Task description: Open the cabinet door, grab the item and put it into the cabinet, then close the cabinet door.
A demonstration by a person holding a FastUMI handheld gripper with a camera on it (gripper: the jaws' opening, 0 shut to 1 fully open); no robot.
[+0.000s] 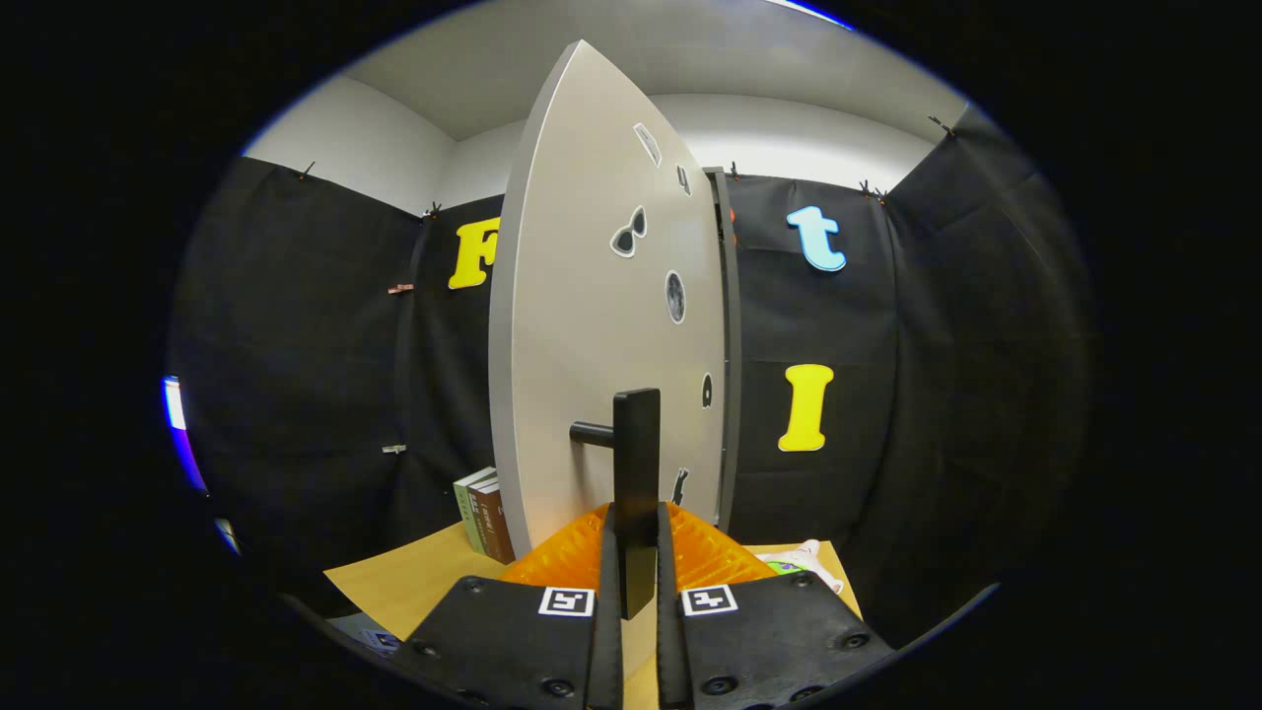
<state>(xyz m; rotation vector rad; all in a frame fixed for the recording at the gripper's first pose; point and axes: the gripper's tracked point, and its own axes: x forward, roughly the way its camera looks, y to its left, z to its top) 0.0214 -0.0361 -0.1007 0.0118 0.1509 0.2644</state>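
Pale grey cabinet door (592, 325) — smooth, matt board; black bar handle (636, 463) — satin, metal-like; tan table top (414, 582) — smooth wood-look; gripper (636, 562) fingers clamp the handle.

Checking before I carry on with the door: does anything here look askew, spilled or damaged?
Nothing stands out. The gripper is shut on the black handle of the cabinet door, which stands swung open and looks intact. Books stand upright on the table beyond the door.

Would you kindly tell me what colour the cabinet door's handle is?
Black; the handle stands out against the pale grey cabinet door in the gripper view, clamped in the tool.
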